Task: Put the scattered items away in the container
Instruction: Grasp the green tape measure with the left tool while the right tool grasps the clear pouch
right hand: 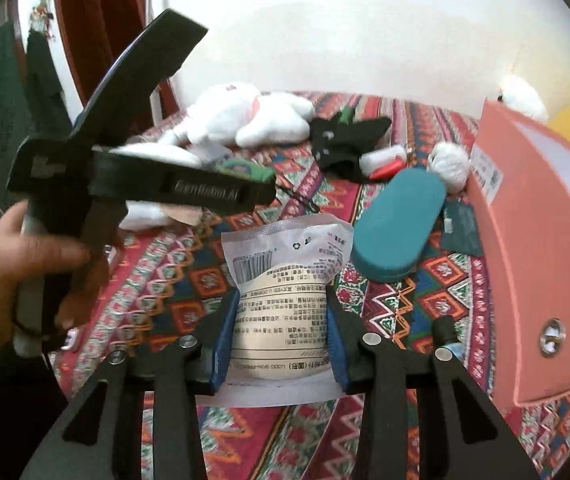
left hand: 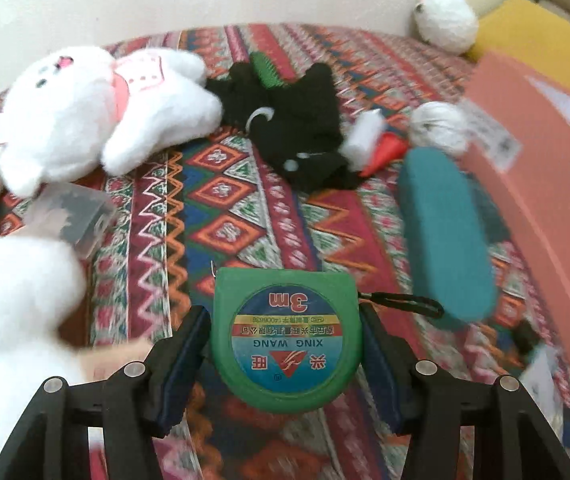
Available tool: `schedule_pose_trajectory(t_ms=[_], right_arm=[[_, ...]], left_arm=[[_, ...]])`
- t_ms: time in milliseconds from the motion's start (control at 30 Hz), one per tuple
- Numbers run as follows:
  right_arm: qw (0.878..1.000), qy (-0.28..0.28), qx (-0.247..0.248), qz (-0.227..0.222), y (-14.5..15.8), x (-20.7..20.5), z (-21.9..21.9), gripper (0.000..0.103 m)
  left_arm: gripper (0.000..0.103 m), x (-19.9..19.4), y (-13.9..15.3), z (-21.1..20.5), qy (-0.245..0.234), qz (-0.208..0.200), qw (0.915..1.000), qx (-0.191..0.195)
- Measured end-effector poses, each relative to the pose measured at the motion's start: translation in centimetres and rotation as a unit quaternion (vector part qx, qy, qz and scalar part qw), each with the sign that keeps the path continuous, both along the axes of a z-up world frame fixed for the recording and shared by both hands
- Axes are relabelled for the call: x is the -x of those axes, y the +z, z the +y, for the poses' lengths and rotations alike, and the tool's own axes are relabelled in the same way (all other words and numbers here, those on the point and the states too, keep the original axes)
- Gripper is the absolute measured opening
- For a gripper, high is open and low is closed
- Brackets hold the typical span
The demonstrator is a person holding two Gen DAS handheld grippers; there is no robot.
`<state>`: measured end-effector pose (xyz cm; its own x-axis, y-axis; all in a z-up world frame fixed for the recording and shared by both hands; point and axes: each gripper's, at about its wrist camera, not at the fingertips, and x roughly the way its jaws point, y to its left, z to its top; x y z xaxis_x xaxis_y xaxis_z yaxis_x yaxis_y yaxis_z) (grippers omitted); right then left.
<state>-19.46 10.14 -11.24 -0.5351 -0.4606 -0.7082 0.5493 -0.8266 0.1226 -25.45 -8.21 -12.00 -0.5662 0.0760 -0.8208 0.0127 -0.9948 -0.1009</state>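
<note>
Left wrist view shows the left gripper clamped on a green tape measure, its black wrist strap trailing right over the patterned bedspread. Far left lies a white plush rabbit, beside it a black fabric toy, and to the right a teal oval case just beside the salmon-pink container. A blurred white plush sits near left; what kind it is I cannot tell. In the right wrist view the right gripper pinches a white printed pouch above the bedspread, with the container at right and a hand holding the left gripper at left.
</note>
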Motion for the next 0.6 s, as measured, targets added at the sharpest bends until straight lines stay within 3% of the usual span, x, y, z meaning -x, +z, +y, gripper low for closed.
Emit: schedule_pose_trajectory(t_ms=[300,600], right_arm=[[0.999,-0.007,0.011,0.037,4.8,-7.1,1.5,0.042],[0.995,-0.048,0.02,0.081,8.9,-14.1,5.8,0.041]], left_arm=[[0.061,-6.9,4.7,2.1,-0.019,0.042,0.9988,-0.013],[0.062,-13.6,7.5,5.2,-0.047,0.064,0.9963,-0.032]])
